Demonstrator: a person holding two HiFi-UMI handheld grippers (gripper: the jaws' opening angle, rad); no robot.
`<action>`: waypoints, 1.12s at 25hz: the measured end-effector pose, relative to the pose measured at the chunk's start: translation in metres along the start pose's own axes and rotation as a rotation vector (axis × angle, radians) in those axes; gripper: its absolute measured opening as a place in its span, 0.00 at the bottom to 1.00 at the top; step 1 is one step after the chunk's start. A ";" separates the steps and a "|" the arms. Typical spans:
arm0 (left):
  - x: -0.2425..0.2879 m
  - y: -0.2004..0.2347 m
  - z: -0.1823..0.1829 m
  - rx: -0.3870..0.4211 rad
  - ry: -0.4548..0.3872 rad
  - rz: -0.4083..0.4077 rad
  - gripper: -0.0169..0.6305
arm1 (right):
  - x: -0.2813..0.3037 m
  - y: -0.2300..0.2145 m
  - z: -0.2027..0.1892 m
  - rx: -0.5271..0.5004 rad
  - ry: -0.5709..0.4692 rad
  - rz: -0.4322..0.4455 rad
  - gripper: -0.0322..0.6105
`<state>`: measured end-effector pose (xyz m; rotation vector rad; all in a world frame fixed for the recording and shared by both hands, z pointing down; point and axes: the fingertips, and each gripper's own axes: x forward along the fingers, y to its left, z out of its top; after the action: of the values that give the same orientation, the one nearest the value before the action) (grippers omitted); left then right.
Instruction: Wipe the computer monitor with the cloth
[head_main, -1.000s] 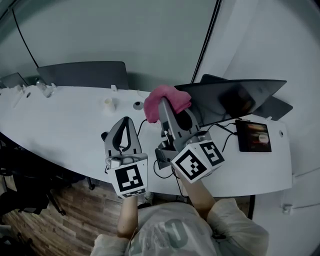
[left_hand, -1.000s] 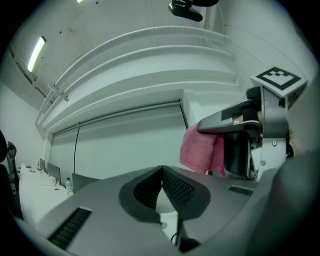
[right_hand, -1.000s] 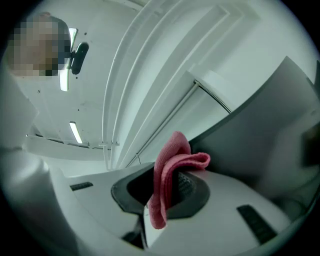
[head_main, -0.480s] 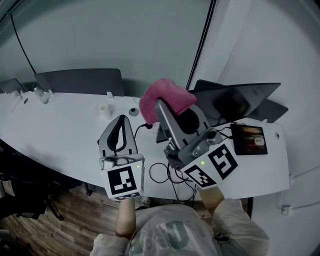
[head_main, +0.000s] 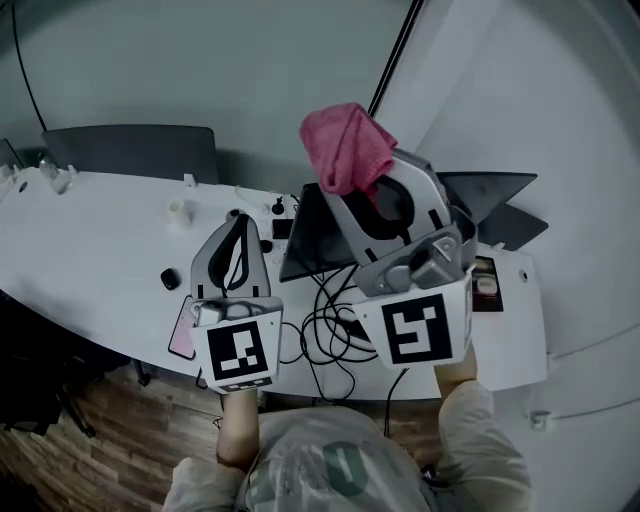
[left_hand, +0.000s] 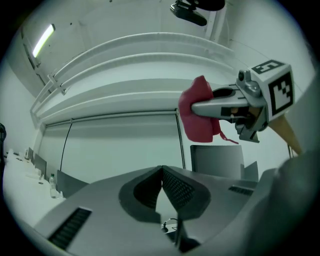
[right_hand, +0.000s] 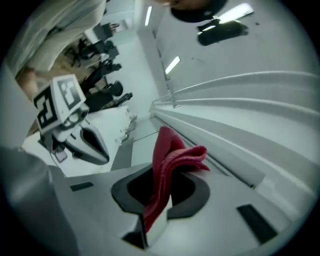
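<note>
My right gripper (head_main: 362, 182) is raised above the desk, shut on a pink cloth (head_main: 345, 145) that bunches over its fingertips. In the right gripper view the cloth (right_hand: 167, 165) is pinched between the jaws and flops over to the right. The dark monitor (head_main: 303, 245) stands on the white desk (head_main: 90, 250) just behind and below this gripper, mostly hidden by it. My left gripper (head_main: 240, 225) hovers to the left of the monitor, shut on nothing. In the left gripper view the jaws (left_hand: 162, 171) meet, and the cloth (left_hand: 200, 117) and monitor (left_hand: 216, 160) lie ahead.
Tangled black cables (head_main: 330, 320) lie on the desk in front of the monitor. A pink phone (head_main: 183, 330) rests near the front edge and a small dark device (head_main: 487, 285) at the right. A small cup (head_main: 178, 212) and a grey chair back (head_main: 130, 150) are at the far left.
My right gripper has lifted the cloth up and to the right, above the monitor's top edge. The left gripper has stayed about where it was. The head view has shifted.
</note>
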<state>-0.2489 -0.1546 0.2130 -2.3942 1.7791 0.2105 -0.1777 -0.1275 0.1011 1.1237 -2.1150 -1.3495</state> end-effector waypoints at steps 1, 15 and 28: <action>0.000 -0.001 0.000 -0.009 -0.004 0.000 0.05 | 0.005 0.012 -0.004 -0.073 0.025 0.025 0.13; -0.004 -0.006 -0.014 -0.023 0.035 0.010 0.05 | 0.018 0.061 -0.031 -0.207 0.084 0.198 0.13; 0.025 -0.106 -0.020 -0.067 0.020 -0.062 0.05 | -0.030 0.007 -0.121 -0.166 0.175 0.170 0.13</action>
<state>-0.1401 -0.1523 0.2314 -2.5016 1.7303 0.2425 -0.0801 -0.1713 0.1655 0.9364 -1.8893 -1.2727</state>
